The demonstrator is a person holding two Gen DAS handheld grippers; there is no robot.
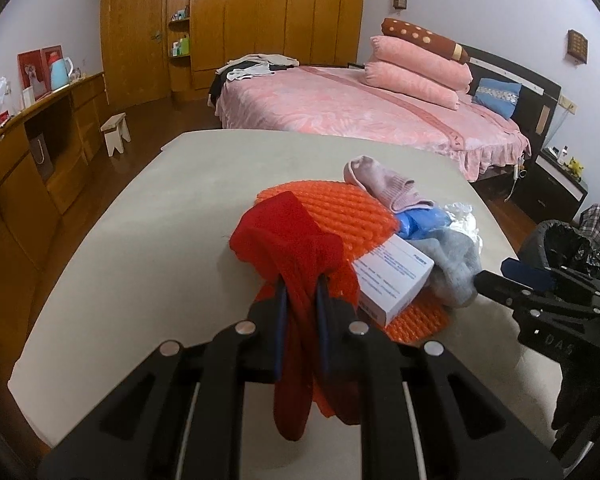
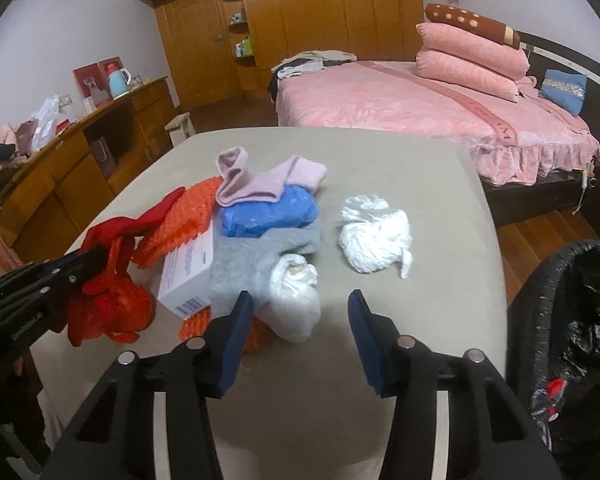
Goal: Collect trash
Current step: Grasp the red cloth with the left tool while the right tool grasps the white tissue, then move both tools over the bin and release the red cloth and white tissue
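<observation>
1. Bedroom setup: pink bed (image 2: 440,100) at the back, wooden wardrobes (image 2: 320,20) behind it, and a beige worktop (image 2: 380,360) up front carrying a messy pile.
2. Right gripper (image 2: 296,336) has its jaws apart with nothing between them, low over the near edge of the worktop. A small white wad (image 2: 294,300) sits just ahead, closer to its left finger than centred. If it closes from there it'll probably clip the wad's side or catch the grey sock (image 2: 260,256) the wad leans on, and a sock isn't trash.
3. Left gripper (image 1: 300,300) is clamped on a red sock (image 1: 284,240), hanging over the orange mat (image 1: 340,216) at the near left of the pile. My guess is that if that sock gets dragged, it could nudge the white box (image 1: 388,280).
4. Bigger crumpled tissue (image 2: 374,236) sits alone toward the right edge, well apart from the clothes, so it's the safer grab.
5. Blue bag (image 2: 268,212) is wedged under the pink sock (image 2: 260,180), so pulling it would likely tip that sock off.
6. Black-lined bin (image 2: 572,320) stands just off the near right corner. Letting go too early would drop the trash on the floor.
</observation>
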